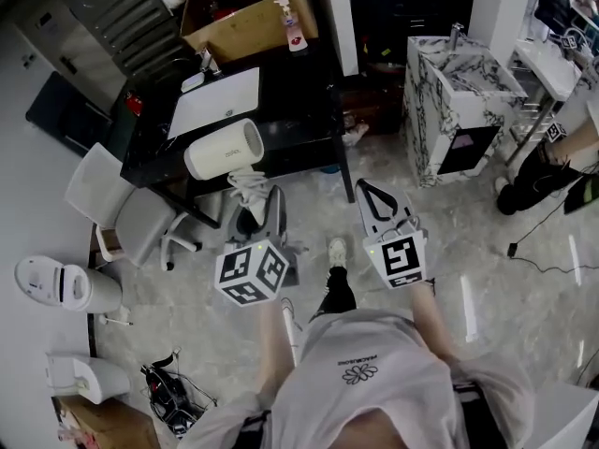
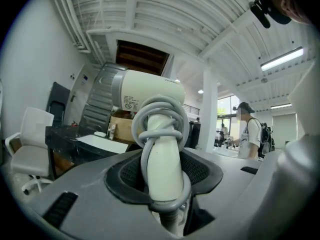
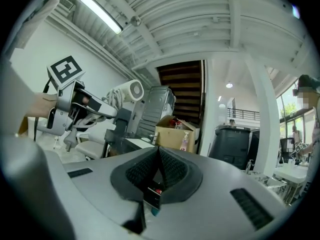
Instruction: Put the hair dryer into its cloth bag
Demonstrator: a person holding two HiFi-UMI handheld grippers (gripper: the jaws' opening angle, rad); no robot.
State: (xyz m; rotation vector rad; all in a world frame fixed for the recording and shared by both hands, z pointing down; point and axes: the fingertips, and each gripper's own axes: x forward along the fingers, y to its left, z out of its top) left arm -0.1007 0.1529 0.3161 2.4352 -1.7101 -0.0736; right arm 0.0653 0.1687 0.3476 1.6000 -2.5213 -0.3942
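My left gripper (image 1: 256,200) is shut on the handle of the cream hair dryer (image 1: 225,149), which stands upright in front of me over the edge of a black table (image 1: 290,129). The grey cord (image 2: 161,115) is wound round the handle between the pads. A flat white item (image 1: 215,101), possibly the cloth bag, lies on that table beyond the dryer. My right gripper (image 1: 362,188) hangs level to the right, shut with nothing in it. In the right gripper view, the hair dryer (image 3: 131,90) shows at upper left above the shut right gripper (image 3: 159,160).
An open cardboard box (image 1: 245,17) sits at the table's far end. A white chair (image 1: 117,204) stands left of the table. A marble-patterned sink cabinet (image 1: 459,101) is at right, with another person (image 1: 552,166) beyond it. White appliances (image 1: 61,283) stand on the floor at left.
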